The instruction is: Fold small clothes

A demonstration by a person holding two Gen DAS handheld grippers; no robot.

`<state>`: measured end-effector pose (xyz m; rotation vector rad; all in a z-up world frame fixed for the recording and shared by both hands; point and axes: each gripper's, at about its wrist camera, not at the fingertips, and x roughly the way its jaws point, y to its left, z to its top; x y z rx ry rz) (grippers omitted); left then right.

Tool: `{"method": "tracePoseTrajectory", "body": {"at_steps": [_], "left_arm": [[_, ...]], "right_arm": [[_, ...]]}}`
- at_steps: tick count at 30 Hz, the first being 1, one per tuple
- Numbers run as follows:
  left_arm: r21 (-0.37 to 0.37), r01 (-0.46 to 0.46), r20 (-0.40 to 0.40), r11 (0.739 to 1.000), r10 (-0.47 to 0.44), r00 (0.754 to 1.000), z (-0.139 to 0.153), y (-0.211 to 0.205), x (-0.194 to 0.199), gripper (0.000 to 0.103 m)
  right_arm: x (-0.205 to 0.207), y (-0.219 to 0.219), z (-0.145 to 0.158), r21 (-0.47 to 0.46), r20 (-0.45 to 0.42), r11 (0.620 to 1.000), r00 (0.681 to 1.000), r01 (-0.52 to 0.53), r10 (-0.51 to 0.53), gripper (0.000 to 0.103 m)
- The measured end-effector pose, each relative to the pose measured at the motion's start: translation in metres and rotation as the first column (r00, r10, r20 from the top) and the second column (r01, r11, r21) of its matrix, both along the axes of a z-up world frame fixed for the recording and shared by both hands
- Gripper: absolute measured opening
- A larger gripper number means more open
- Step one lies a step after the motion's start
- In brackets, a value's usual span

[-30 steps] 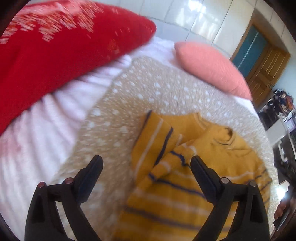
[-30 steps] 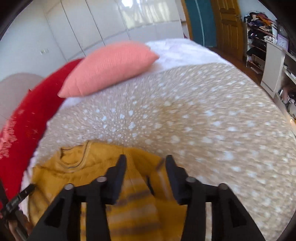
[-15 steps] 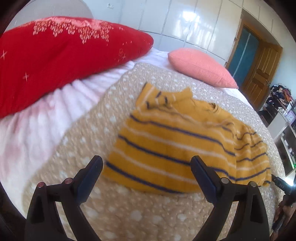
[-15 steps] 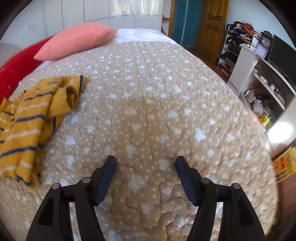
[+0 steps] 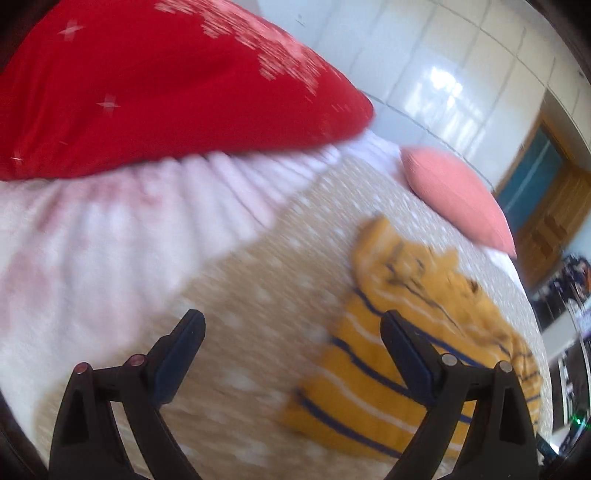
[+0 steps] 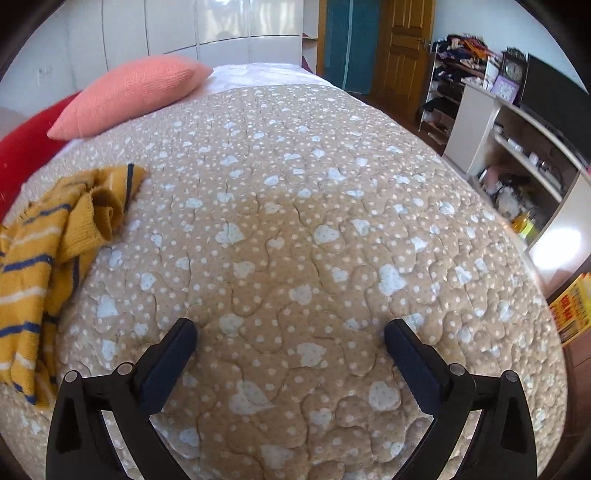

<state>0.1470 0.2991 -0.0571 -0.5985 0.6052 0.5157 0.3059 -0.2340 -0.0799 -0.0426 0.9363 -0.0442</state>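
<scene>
Left gripper wide open, empty; sweater folded on quilt just right of it. Right gripper wide open, empty, over bare quilt; sweater far left. 2 pillows beyond

Bed under a tan dotted quilt with a coral pillow and red pillow at its head, glossy white wardrobe doors behind, wooden door beyond, cluttered white shelving alongside, daylight glare on the panels.
</scene>
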Motion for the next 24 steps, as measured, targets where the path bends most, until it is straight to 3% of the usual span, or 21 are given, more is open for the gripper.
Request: {"method": "tracePoseTrajectory", "body": {"at_steps": [5,10,14,24], "left_arm": [[-0.049,-0.1,0.06,0.994,0.103,0.993,0.004,0.033,-0.024,0.096],[-0.062,-0.141,0.068,0.988,0.145,0.987,0.0,0.05,-0.036,0.096],[-0.128,-0.161,0.093,0.979,0.173,0.98,-0.003,0.065,-0.048,0.096],[-0.146,-0.143,0.088,0.979,0.157,0.984,-0.005,0.07,-0.044,0.096]], "right_arm": [[-0.004,0.002,0.001,0.009,-0.001,1.0,1.0,0.001,-0.001,0.103],[-0.003,0.003,0.001,0.012,-0.001,1.0,1.0,0.002,-0.002,0.103],[-0.002,0.003,0.0,0.012,-0.002,1.0,1.0,0.002,-0.002,0.103],[-0.003,0.003,0.001,0.011,-0.001,1.0,1.0,0.002,-0.002,0.103]]}}
